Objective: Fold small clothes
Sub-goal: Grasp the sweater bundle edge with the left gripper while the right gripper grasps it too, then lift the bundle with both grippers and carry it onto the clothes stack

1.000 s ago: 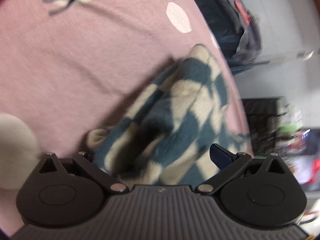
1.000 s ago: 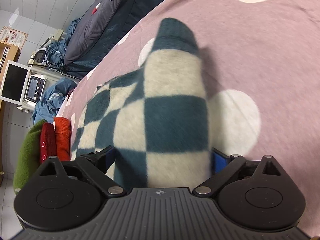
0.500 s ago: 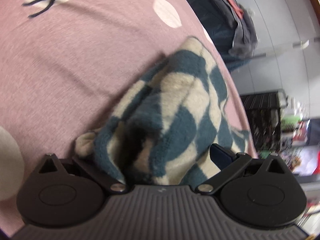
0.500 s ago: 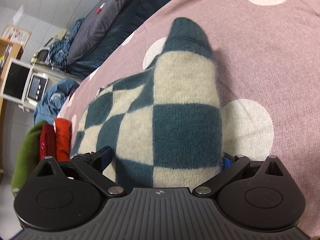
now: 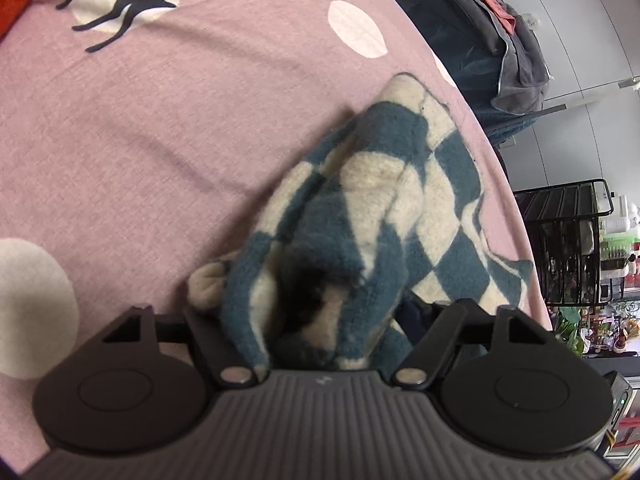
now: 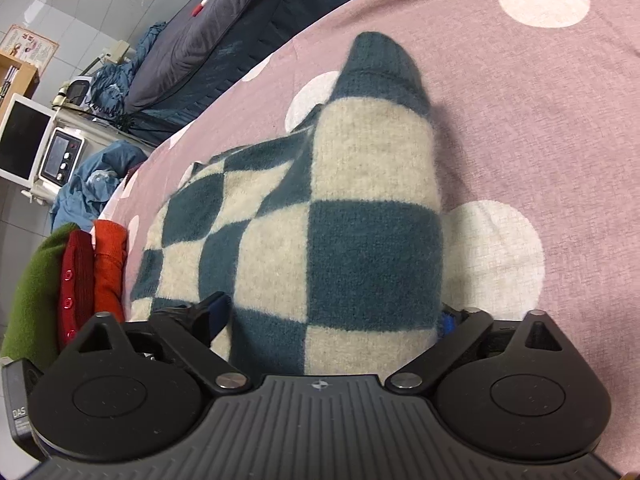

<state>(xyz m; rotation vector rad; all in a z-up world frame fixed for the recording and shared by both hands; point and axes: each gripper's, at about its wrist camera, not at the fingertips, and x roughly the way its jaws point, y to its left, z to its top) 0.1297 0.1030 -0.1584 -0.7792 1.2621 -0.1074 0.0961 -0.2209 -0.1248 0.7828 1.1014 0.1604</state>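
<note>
The checked sweater [image 5: 372, 216] lay bunched on the pink sheet [image 5: 168, 120]. The left gripper [image 5: 320, 320] had just been closing, sweater between its jaws. The right gripper [image 6: 332, 320] stood wide around a sleeve; grip unclear. Folded red clothes [image 6: 92, 272] lay nearby.

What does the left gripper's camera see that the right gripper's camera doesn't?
Only the left view shows a deer print on the pink sheet and a black rack. Only the right view shows a stack of green, red and orange clothes and a white monitor. Both show the checked sweater on the sheet, lying between that camera's own gripper fingers.
</note>
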